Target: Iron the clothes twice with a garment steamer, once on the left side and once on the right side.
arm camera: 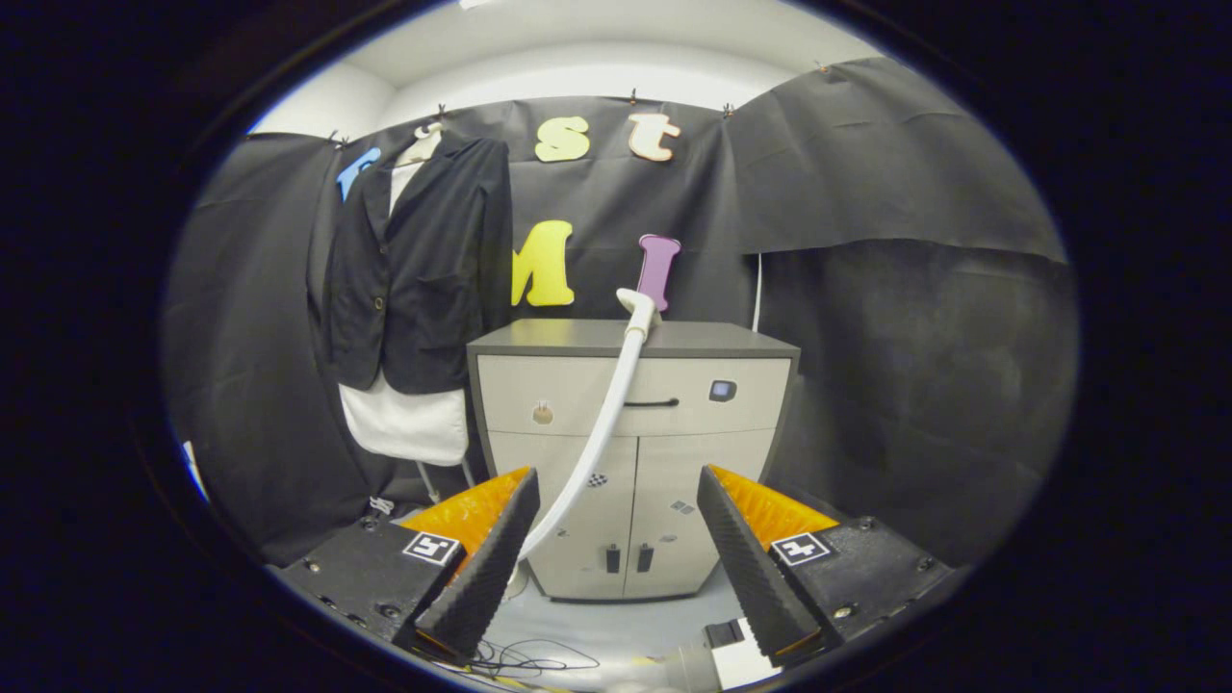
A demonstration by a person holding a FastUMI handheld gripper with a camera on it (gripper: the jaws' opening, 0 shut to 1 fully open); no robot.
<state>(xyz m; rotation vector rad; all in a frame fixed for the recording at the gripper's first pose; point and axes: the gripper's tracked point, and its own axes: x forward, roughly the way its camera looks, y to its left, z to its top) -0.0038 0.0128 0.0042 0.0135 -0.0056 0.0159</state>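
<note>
claw (616,549) spread wide; steamer hose (602,433) base hidden

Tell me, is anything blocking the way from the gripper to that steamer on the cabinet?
Nothing visible does. The open gripper holds nothing, and the steamer head rests on the cabinet beyond the fingers, its hose hanging down between.

The gripper (616,549) has two wedge-shaped jaws with ribbed inner faces, standing wide apart with nothing between them, each mounted on a dark block that carries small screws and a square black-and-white marker (431,548) on its top.
</note>
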